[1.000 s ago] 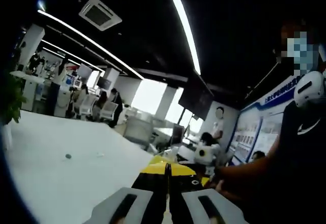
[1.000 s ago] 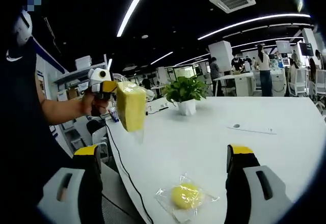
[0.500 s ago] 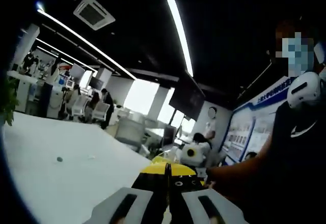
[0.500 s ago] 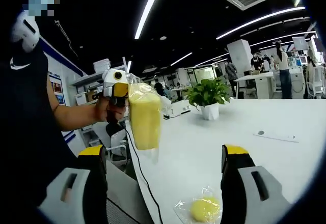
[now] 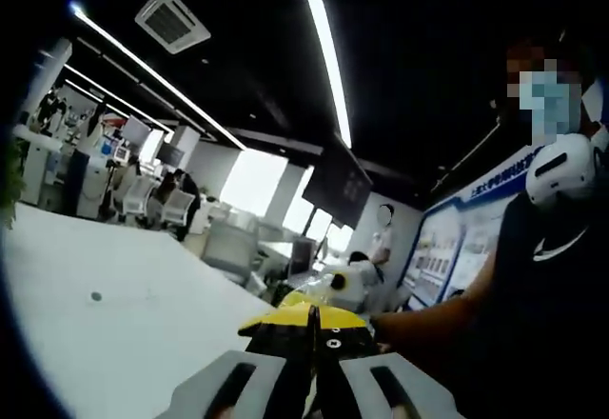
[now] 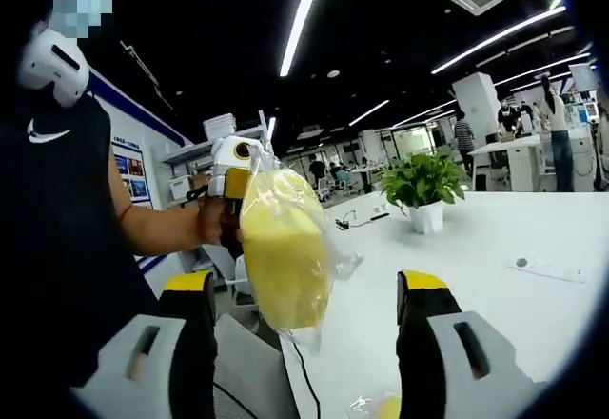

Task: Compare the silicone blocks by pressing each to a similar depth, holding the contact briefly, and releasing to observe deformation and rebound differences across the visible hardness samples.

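Counter point(image 6: 495, 276) of white laminate stretches across an open-plan office in the right gripper view, a potted plant point(image 6: 424, 185) standing far back on it, while the person's dark-sleeved arm reaches in from the left. Over the past second the bagged yellow silicone block point(image 6: 284, 252) has come up and toward the right gripper point(image 6: 306, 343), from a small shape beside the person's hand to a broad one hanging between that gripper's yellow-tipped jaws, which stand wide apart and touch nothing. The left gripper point(image 6: 228, 167) carries it, clamped on the clear bag at its top so that the block dangles below, the loose plastic trailing off its lower end; in the left gripper view the same jaws sit pressed together around a sliver of yellow, the left gripper point(image 5: 313, 367) pointing out over the bare counter toward distant desks. A second bagged yellow sample point(image 6: 385, 407), round in outline, has slid to the bottom edge of the right gripper view as that camera has tilted, and it lies on the counter, well apart from the raised block. The lift and approach suggest the press itself is not yet begun: the block looks set up for the open right jaws to squeeze, hold and let go.
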`<state>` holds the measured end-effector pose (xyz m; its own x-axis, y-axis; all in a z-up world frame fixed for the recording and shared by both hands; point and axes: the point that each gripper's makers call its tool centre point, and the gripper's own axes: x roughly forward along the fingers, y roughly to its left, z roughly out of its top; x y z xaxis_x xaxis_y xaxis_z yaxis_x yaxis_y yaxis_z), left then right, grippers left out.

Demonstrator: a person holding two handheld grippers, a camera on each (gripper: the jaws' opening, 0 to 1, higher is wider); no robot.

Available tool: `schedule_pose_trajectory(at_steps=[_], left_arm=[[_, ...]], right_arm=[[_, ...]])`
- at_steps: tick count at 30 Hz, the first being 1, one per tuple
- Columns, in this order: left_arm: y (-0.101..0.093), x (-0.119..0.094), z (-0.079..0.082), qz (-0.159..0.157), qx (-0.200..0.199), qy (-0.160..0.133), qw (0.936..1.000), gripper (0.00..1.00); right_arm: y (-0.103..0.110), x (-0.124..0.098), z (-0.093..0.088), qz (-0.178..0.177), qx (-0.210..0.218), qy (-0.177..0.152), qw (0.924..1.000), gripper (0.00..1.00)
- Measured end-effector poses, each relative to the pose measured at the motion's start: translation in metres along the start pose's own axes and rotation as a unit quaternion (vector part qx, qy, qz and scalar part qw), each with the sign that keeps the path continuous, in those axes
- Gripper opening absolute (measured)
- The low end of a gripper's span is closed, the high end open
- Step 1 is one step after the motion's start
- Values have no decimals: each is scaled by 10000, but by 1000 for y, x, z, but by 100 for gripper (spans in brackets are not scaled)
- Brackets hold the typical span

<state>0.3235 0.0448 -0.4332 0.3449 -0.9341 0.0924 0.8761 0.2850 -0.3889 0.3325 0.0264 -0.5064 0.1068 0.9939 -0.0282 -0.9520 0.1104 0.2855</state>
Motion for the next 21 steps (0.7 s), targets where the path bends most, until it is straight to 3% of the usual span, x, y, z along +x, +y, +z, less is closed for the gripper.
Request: schedule_pose_trajectory(at_steps=[6, 14, 21], left_arm=[[-1, 1, 1, -57, -29, -15, 10000, 0], [0, 2, 3, -99, -190, -179, 9996, 0], [-7, 7, 8, -232, -242, -264, 9991, 0]], right_arm=[[6, 2, -4, 199, 131, 20, 9997, 57], [6, -2, 7, 240, 227, -239, 9992, 48], [9, 2, 8, 254, 236, -330, 9989, 47]])
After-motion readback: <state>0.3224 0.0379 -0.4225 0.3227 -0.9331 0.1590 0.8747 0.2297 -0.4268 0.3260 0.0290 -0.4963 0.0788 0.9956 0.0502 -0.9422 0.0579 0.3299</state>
